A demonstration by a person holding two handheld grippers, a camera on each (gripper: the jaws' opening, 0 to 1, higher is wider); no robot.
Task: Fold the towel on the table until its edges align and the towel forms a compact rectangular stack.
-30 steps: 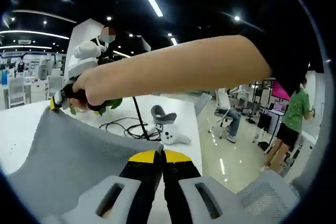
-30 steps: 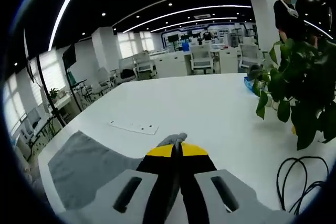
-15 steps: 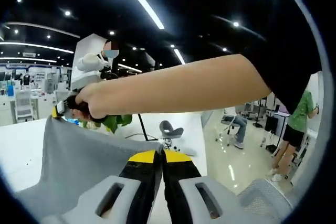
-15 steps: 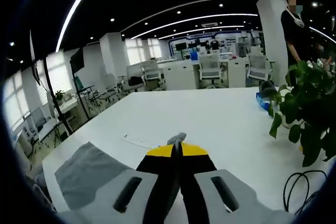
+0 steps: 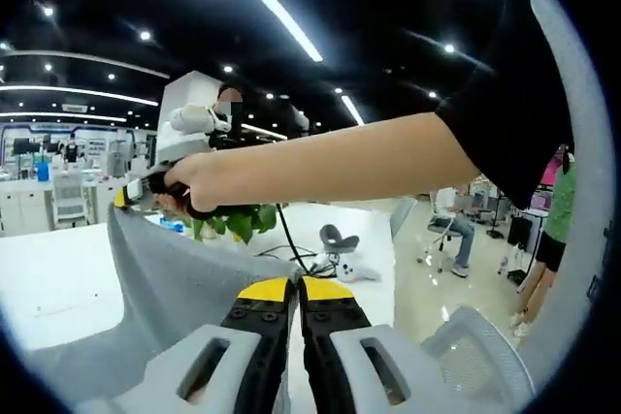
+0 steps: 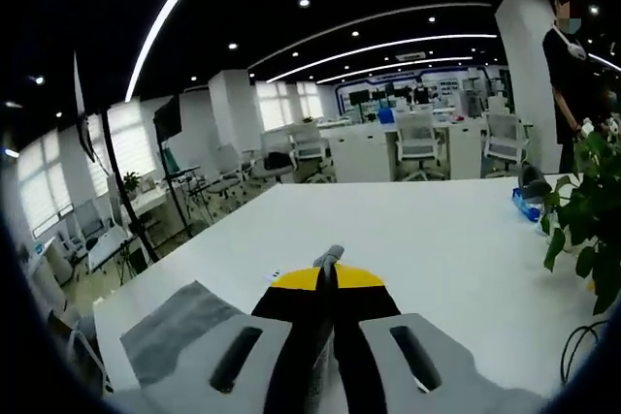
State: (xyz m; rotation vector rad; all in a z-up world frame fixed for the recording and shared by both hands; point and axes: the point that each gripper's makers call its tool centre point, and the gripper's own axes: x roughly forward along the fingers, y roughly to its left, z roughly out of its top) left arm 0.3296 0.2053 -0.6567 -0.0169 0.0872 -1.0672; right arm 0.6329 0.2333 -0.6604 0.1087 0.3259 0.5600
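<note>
The grey towel [image 5: 184,269] is held up off the white table [image 5: 58,278], stretched between both grippers. My left gripper [image 5: 287,288] is shut on one corner at the bottom of the left gripper view. Up on the left, the person's hand [image 5: 189,184] holds my right gripper [image 5: 122,198], which pinches the far corner; the bare arm crosses the view. In the right gripper view my right gripper [image 6: 328,276] is shut on a small tuft of towel, and the rest of the towel [image 6: 179,322] hangs at lower left over the table [image 6: 417,230].
A potted plant [image 5: 233,222], a black cable [image 5: 309,259], a grey stand [image 5: 335,237] and a white soft toy [image 5: 351,270] lie on the table's far part. A mesh chair back [image 5: 475,346] is at lower right. A plant [image 6: 582,225], a blue box [image 6: 529,204] and a standing person [image 6: 572,55] are on the right.
Both grippers have risen with the towel, which now hangs higher and steeper between them. Less of the towel lies on the table in the right gripper view.
</note>
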